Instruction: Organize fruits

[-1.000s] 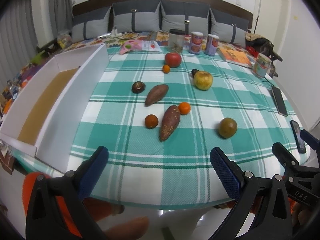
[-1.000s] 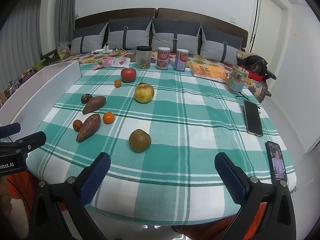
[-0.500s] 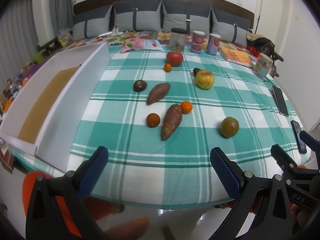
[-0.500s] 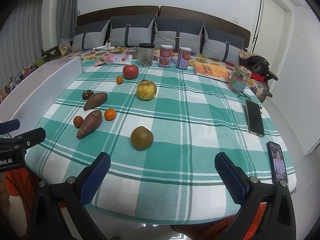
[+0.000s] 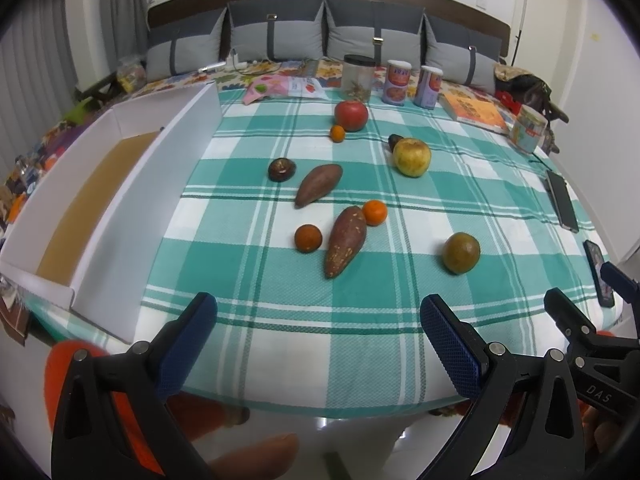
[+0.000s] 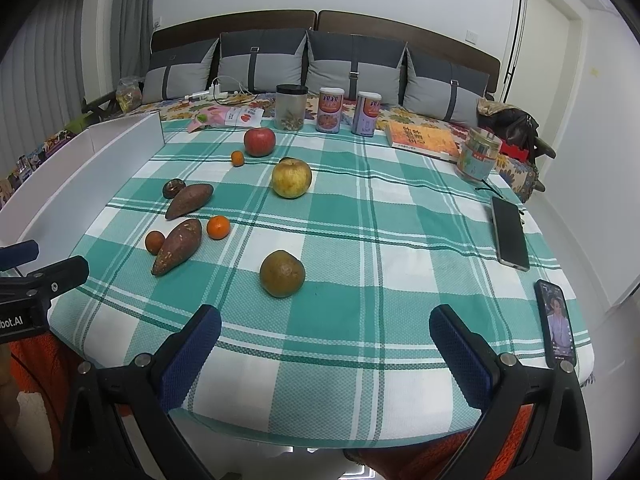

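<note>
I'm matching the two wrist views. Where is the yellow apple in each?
Left wrist: the yellow apple is right of centre, upper half, with a small dark fruit just behind it.
Right wrist: the yellow apple is near centre, upper half.
Shared landmark: the red apple, behind it and to the left.

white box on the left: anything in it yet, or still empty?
Empty as far as visible: the white box shows only its bare brown floor; its near corner is hidden. All fruit, such as the red apple, sits on the tablecloth.
</note>
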The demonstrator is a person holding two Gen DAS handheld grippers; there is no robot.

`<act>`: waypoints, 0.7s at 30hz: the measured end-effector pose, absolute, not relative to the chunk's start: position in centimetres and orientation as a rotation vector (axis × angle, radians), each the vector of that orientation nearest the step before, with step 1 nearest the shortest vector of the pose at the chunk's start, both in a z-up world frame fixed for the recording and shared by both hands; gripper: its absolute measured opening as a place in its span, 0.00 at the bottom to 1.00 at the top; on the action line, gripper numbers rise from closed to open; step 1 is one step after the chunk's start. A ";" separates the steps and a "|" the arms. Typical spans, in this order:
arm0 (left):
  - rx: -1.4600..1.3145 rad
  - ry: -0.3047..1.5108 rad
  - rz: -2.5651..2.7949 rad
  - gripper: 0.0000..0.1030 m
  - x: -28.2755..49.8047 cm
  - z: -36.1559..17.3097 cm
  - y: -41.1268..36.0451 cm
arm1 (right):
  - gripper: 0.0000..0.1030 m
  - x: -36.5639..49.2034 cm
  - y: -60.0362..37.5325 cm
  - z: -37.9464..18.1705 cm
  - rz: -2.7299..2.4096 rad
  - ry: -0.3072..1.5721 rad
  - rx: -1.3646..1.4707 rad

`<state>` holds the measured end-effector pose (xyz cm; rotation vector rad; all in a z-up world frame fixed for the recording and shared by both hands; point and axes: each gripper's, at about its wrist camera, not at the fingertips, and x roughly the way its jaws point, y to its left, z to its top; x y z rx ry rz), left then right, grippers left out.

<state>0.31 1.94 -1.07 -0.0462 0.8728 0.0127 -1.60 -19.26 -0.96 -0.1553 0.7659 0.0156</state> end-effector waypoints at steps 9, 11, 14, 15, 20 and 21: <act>-0.047 0.873 0.012 0.99 0.3 -1.1 1.9 | 1.00 -1.6 -19.3 -1.2 0.015 0.771 -0.153; -0.046 0.874 0.011 0.99 0.3 -1.1 1.9 | 1.00 -1.6 -19.3 -1.2 0.015 0.772 -0.154; -0.046 0.874 0.011 0.99 0.3 -1.1 1.9 | 1.00 -1.6 -19.3 -1.2 0.017 0.773 -0.154; -0.046 0.875 0.011 0.99 0.3 -1.1 2.0 | 1.00 -1.5 -19.2 -1.3 0.017 0.774 -0.155; -0.049 0.884 0.015 0.99 0.4 -1.6 2.3 | 1.00 -1.4 -19.2 -1.5 0.018 0.782 -0.155; -0.051 0.887 0.017 0.99 0.4 -1.7 2.3 | 1.00 -1.5 -19.2 -1.5 0.018 0.784 -0.155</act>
